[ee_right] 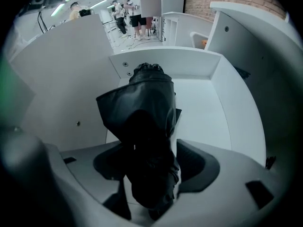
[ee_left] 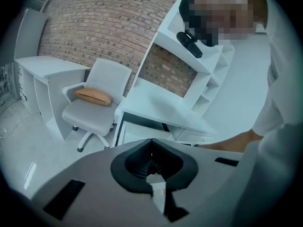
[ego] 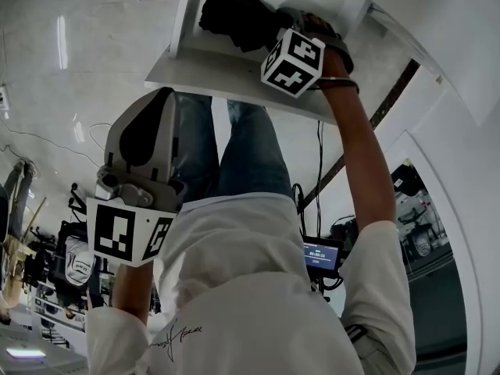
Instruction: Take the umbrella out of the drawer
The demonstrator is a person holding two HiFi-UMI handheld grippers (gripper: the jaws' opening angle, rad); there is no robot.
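Note:
A black folded umbrella (ee_right: 147, 108) lies in the open white drawer (ee_right: 208, 93). In the right gripper view it runs from the drawer's back wall down between my jaws. My right gripper (ee_right: 154, 152) points steeply down into the drawer and stands open, its pads spread wide on either side of the umbrella's fabric. From the head view, the umbrella (ego: 234, 18) sits in the drawer (ego: 226, 80) just beyond the right gripper's marker cube (ego: 293, 61). My left gripper (ego: 160, 104) hangs out in front of the drawer, shut and empty (ee_left: 151, 143).
In the left gripper view stand a white office chair (ee_left: 97, 98) with a tan cushion (ee_left: 93, 96), a white desk (ee_left: 161, 110) and white shelves (ee_left: 208, 65) before a brick wall. A small screen (ego: 322, 254) and cables lie on the floor. People stand far off (ee_right: 135, 8).

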